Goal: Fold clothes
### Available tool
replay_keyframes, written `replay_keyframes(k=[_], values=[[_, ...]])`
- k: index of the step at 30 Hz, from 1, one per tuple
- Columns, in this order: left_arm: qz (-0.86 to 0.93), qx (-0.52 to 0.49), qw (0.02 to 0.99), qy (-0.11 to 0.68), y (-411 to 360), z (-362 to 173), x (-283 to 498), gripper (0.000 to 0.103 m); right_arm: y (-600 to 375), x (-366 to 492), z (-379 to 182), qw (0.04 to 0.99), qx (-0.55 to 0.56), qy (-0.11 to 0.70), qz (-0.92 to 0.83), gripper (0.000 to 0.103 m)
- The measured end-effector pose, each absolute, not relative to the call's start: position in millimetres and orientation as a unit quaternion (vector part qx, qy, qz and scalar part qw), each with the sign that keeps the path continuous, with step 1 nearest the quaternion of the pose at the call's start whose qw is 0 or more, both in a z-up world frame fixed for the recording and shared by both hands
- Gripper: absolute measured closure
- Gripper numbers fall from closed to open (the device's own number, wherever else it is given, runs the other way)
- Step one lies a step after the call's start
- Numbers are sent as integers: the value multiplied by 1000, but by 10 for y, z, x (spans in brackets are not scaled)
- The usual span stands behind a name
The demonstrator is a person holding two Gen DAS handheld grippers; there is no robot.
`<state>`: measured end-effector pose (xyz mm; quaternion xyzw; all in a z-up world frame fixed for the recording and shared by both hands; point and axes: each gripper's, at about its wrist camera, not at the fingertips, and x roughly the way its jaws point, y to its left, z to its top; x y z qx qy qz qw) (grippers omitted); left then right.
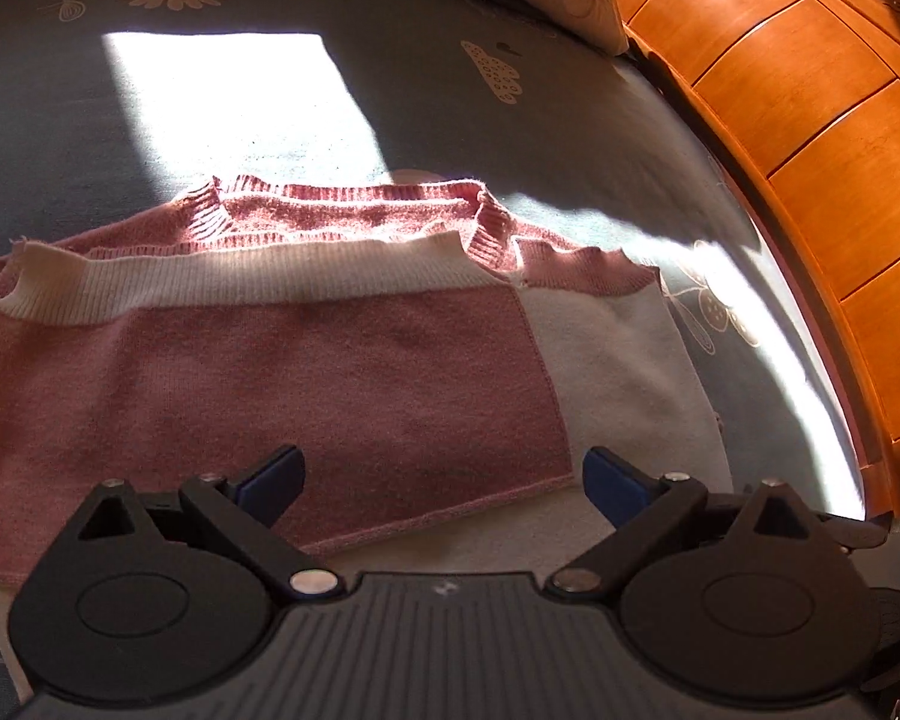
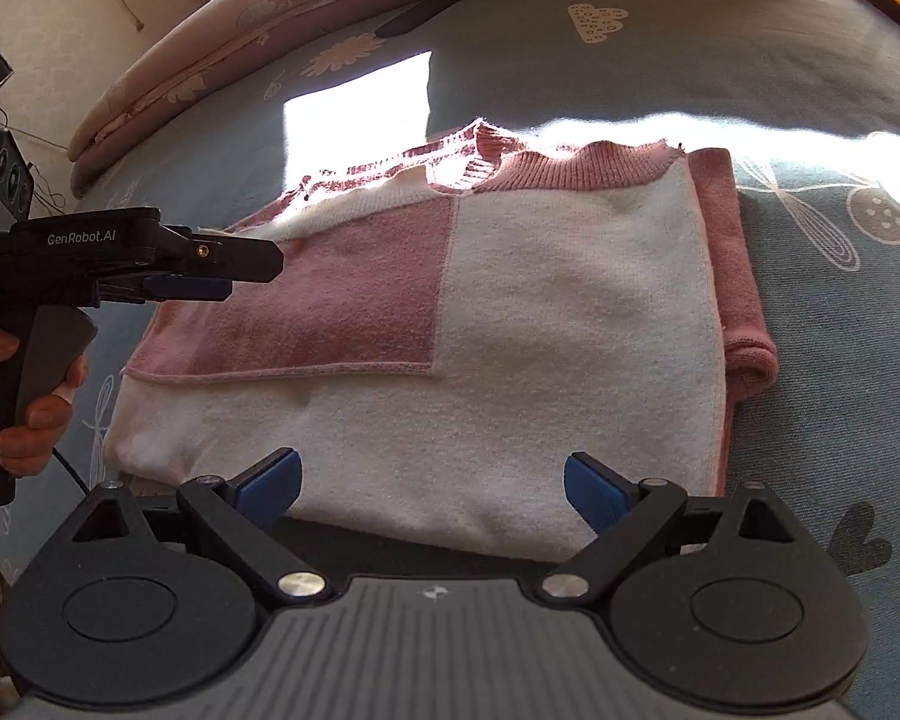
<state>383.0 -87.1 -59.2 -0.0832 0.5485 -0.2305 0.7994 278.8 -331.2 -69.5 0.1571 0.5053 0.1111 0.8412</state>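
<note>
A pink and white knitted sweater (image 1: 330,372) lies folded into a flat block on the grey-blue bedsheet (image 1: 510,138). In the right wrist view the sweater (image 2: 540,330) shows a pink panel on the left and a white panel on the right, with a rolled pink sleeve along its right side. My left gripper (image 1: 444,483) hovers open over the near pink edge, nothing between its blue pads. My right gripper (image 2: 432,489) is open above the near white edge. From the right wrist view the left gripper (image 2: 234,270) hangs over the sweater's left side, held by a hand (image 2: 36,420).
The sheet (image 2: 810,90) carries flower and cloud prints and a bright sun patch (image 1: 240,96) behind the sweater. An orange wooden headboard (image 1: 810,120) runs along the right. Pillows (image 2: 240,18) lie at the far end. A dark device on a wall side (image 2: 6,174) sits at left.
</note>
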Motion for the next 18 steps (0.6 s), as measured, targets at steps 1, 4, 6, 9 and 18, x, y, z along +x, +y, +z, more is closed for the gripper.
replay_keyframes(k=[1,4,6,9,18], values=[[-224,-80,795,558,-846,-633,3739,5,-3298,2750,-717,841,150,508,111,6],[-214,-69,784,579,-783,-733,3524,5,-3373,2646,-762,844,132,512,88,6],[-207,-69,771,598,-749,-818,3433,5,-3515,2622,-820,837,136,526,59,6],[-203,-70,768,604,-693,-816,3363,5,-3727,2602,-838,827,167,535,40,7],[-148,-101,829,530,-112,-453,3710,5,-3366,2742,-614,828,187,523,80,6]])
